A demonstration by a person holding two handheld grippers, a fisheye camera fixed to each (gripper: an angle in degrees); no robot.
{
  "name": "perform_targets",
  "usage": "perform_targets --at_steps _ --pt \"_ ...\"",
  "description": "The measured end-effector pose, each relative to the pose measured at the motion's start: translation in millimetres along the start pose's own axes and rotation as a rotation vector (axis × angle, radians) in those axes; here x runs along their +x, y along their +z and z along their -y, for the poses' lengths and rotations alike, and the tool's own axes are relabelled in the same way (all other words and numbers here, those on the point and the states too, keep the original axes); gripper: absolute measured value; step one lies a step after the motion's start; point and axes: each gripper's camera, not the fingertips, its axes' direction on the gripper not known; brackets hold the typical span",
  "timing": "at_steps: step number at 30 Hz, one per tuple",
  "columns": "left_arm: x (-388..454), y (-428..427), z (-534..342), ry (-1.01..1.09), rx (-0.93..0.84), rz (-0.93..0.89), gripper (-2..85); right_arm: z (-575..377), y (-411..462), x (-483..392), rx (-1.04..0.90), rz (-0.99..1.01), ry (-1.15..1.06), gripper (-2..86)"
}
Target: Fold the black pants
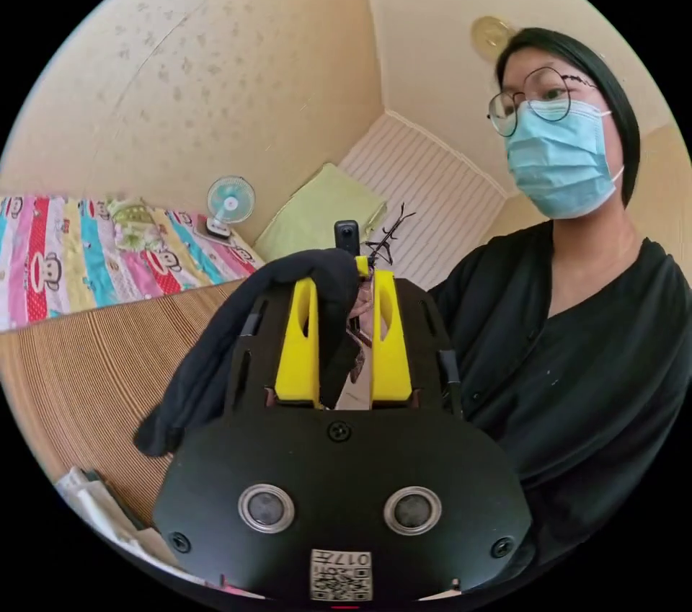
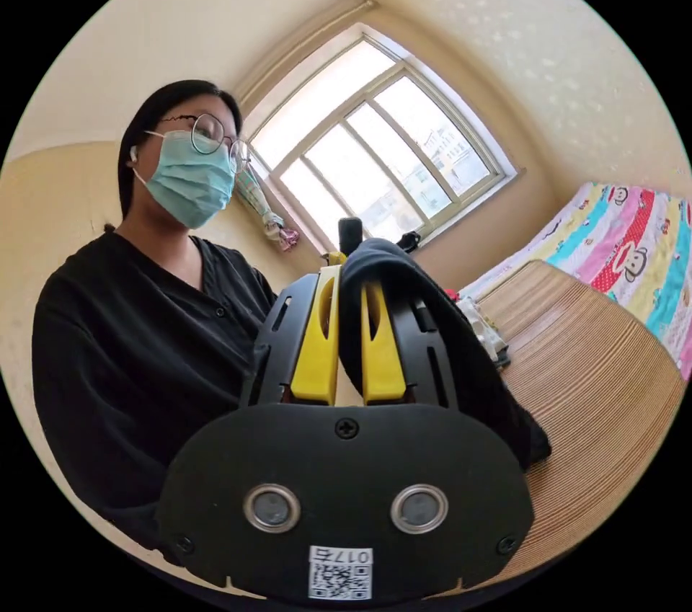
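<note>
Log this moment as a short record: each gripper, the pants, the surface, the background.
left gripper: shut on pants, cloth pinched between the yellow jaws
right gripper: shut on pants, cloth draped over its tip
pants: black, lifted, hanging down from both grippers
surface: ribbed tan mat
background: colourful blanket, small fan, window
person: faces the grippers

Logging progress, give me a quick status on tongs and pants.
Left tongs and right tongs shut on black pants, held up. Striped mat below. Nothing blocking.
</note>
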Motion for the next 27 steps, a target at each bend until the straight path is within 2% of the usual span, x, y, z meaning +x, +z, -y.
perform_targets --at_steps 4,7,12,16,19,22,24,25,27 --pt "16.3 16.8 43.5 -0.055 0.018 0.1 6.0 42.2 -8.2 -18.3 -0.007 -0.136 -0.04 0.1" --pt "-40.0 47.5 50.6 -0.184 -0.027 0.151 6.0 47.5 -5.7 27.4 -0.044 -0.227 0.088 0.2" --pt "-194.0 106.3 11.2 -0.418 -0.097 0.179 5.7 29.2 13.6 118.8 -0.099 -0.414 0.251 0.3" --pt "-232.8 143.2 -40.2 -0.402 -0.165 0.282 5.7 -14.0 52.4 148.1 -0.187 -0.577 0.26 0.8" --pt "-258.0 182.2 -134.6 -0.507 -0.287 0.322 6.2 -87.7 85.7 176.0 -0.308 -0.578 0.414 2.2" --pt "-275.5 226.8 -269.0 -0.738 -0.428 0.284 6.6 -192.6 110.1 202.4 -0.409 -0.506 0.647 5.2" --pt "-287.8 258.3 -369.8 -0.937 -0.599 0.296 10.0 -254.1 116.3 220.5 -0.495 -0.498 0.87 7.9" --pt "-291.3 262.0 -387.9 -0.976 -0.63 0.291 11.5 -285.1 115.0 229.4 -0.556 -0.506 0.996 9.8" --pt "-305.1 251.4 -420.0 -1.063 -0.593 0.273 14.7 -302.3 100.8 232.6 -0.51 -0.505 1.062 11.7"
